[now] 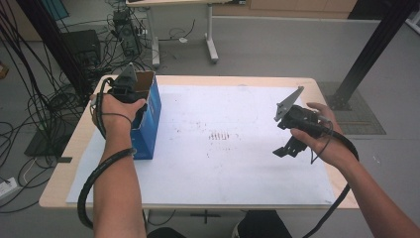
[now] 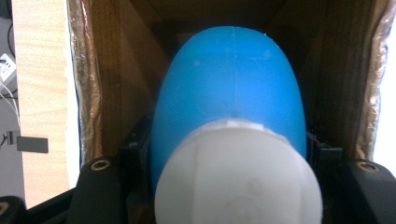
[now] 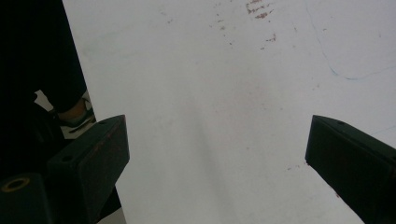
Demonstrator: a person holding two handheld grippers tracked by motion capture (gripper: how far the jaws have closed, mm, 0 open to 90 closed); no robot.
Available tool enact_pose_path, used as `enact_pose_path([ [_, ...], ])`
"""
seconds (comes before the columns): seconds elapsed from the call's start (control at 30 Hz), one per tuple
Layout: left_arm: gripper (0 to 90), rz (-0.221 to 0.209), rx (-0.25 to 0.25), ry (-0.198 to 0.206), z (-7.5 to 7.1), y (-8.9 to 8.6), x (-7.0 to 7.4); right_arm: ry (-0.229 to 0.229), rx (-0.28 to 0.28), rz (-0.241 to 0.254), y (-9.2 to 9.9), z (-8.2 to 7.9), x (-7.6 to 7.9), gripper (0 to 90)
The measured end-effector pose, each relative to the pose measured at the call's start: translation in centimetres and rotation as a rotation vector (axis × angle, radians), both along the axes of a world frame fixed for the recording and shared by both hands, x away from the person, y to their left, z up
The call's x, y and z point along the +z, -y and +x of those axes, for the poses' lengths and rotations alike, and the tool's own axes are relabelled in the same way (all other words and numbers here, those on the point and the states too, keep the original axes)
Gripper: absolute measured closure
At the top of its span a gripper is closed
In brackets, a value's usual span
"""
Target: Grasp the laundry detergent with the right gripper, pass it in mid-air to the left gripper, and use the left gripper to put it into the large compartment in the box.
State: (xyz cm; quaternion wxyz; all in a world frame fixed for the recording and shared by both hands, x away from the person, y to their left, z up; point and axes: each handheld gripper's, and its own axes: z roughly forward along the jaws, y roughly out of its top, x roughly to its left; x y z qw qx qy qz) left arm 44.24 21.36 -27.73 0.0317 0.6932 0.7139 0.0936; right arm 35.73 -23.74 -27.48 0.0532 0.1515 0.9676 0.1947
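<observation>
While the right side does basically nothing, the left gripper (image 1: pixel 130 85) is the one that matters here: it's poked down into the open top of the blue box (image 1: pixel 149 124), which stands upright near the table's (image 1: pixel 247 82) left edge, toward the far-left corner of the white sheet (image 1: pixel 237 163).

Looking along its own view, the jaws are pinched on a blue bottle (image 2: pixel 229 88) with a white cap (image 2: pixel 238 172). The cap end sits right at the camera and the rounded blue body points away, deeper into the brown cardboard interior. So the bottle's long axis runs straight in line with the gripper and with the box's depth. Can't tell whether the bottle's far end touches the bottom yet, it's dark down there.

That lineup is the whole deal for the next move, I'd say: whichever way it goes, in or out, travel has to stay along that axis or the bottle will likely scrape the cardboard walls just beside it.

The right gripper (image 1: pixel 292 136) hovers over the sheet's right side, well apart from the box, jaws spread wide with nothing between them. Left hand is clearly the nearer one.
</observation>
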Motion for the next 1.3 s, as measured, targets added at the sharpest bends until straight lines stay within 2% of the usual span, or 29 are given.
enact_pose_path([
  [1.3, 36.0, -0.006, 0.001, 0.005, -0.17, -0.10, 0.07, -0.006, 0.008, 0.003, -0.25, -0.08, 0.00, 6.2],
])
